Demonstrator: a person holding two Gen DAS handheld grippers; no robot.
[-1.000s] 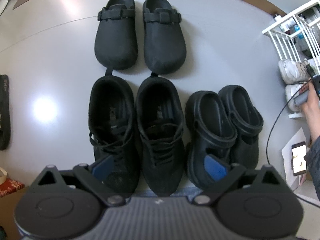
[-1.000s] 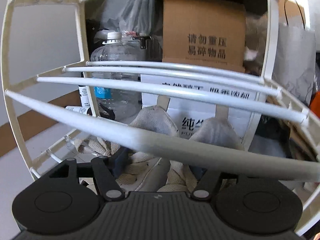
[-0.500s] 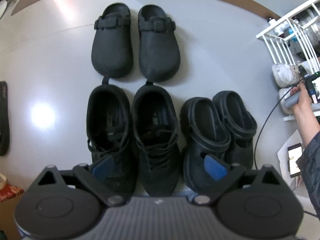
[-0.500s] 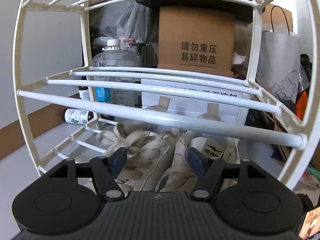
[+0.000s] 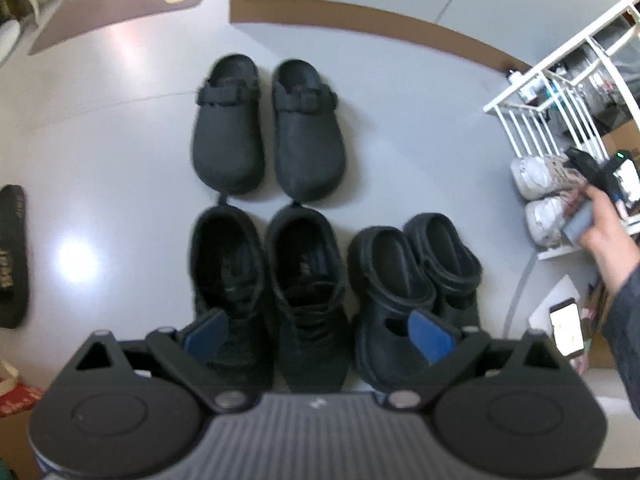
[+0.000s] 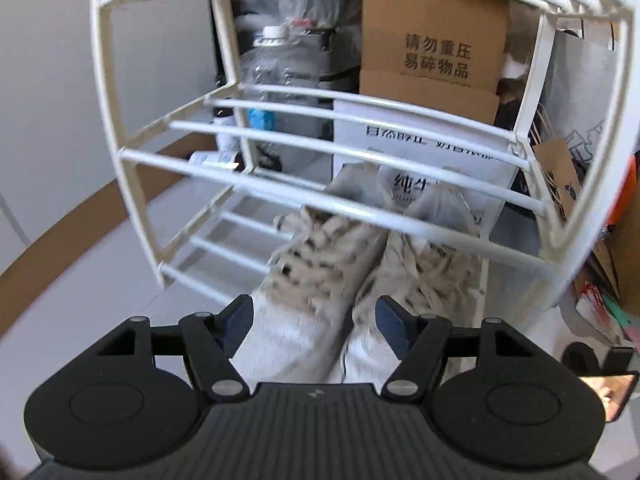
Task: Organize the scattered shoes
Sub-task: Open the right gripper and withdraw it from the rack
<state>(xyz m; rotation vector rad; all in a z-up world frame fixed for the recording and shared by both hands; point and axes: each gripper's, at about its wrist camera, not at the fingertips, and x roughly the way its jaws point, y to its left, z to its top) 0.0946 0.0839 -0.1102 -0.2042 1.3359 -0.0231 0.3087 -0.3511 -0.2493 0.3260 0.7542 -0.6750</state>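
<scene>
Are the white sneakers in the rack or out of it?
In: the white sneakers sit side by side on the white rack's bottom shelf.

Over my left fingers, the toes of the black lace-up sneakers (image 5: 268, 300) and black strapped rubber clogs (image 5: 412, 296) vanish behind my own body. A dark flat slipper (image 5: 14, 256) is cropped at the edge. Ahead of my right fingers, the white laced sneakers (image 6: 360, 272) smear with blur, their heels hidden.
</scene>
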